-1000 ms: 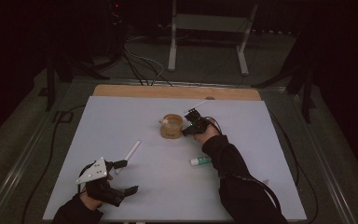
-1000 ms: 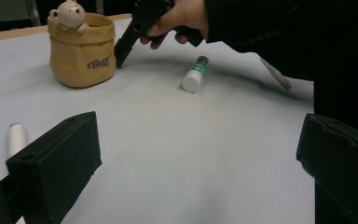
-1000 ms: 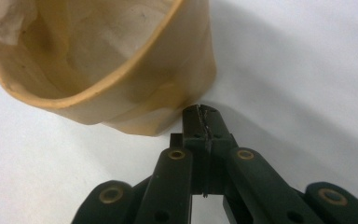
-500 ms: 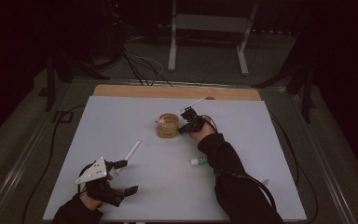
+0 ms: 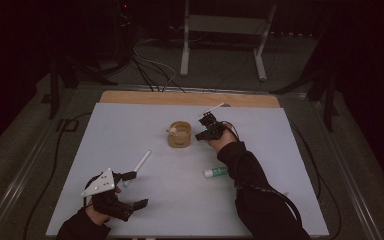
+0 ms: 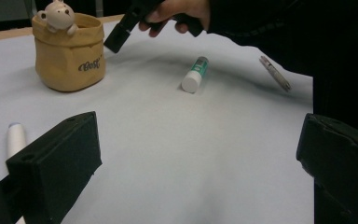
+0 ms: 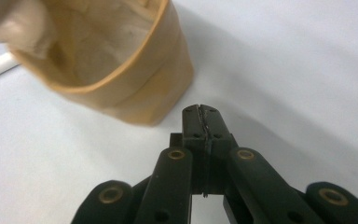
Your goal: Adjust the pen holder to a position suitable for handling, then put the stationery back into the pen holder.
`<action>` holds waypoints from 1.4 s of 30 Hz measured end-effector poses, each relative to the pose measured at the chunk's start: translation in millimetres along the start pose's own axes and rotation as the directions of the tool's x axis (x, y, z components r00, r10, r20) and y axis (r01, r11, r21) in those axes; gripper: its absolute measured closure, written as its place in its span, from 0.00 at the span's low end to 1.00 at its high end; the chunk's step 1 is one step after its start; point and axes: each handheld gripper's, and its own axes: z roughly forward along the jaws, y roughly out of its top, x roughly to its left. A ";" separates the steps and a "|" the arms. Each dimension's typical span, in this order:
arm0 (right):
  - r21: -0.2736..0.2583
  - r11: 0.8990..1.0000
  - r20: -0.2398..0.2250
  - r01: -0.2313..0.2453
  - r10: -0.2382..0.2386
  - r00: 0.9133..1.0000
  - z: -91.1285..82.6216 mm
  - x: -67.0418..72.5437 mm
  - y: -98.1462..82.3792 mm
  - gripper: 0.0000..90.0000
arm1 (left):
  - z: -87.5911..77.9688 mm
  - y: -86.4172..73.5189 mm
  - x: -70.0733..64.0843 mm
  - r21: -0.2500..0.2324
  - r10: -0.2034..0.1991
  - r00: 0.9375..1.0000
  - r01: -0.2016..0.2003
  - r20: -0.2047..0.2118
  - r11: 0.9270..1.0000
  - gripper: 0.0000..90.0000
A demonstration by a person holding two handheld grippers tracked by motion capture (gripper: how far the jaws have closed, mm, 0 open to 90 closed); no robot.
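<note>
The right hand-held gripper [image 5: 206, 126] is hovering at the centre right of the high view, just beside the tan pot [image 5: 179, 134] and apart from it. In the right gripper view its jaws are pressing flat together with nothing between them, and the pot [image 7: 116, 60] is filling the upper left of the frame, its mouth open toward the camera. The left hand-held gripper [image 5: 130, 190] is resting low at the lower left of the high view, its jaws standing wide apart and gripping nothing. A white pen [image 5: 140, 164] is lying just above it on the counter [image 5: 130, 120]. In the left gripper view a small bear figure [image 6: 58, 14] is peeking over the pot's rim at the upper left. A green-and-white tube [image 5: 215, 172] is lying on the counter right of centre, near the right sleeve [image 5: 240, 165]
</note>
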 end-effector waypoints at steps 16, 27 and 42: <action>-0.108 0.994 -0.003 -0.001 0.001 1.000 -58.9 -4.5 -13.5 0.81 | 1.4 0.7 0.6 0.001 -0.001 1.000 0.001 -0.001 1.000 0.00; -0.222 0.975 -0.058 0.023 -0.037 0.998 -91.9 -0.7 -24.6 0.13 | 1.7 0.8 0.5 0.003 -0.007 1.000 0.007 -0.006 1.000 0.00; -0.409 0.911 -0.018 0.048 -0.061 0.998 -152.9 5.4 -63.9 0.03 | 16.4 28.5 -15.1 0.027 -0.012 1.000 0.012 -0.003 1.000 0.00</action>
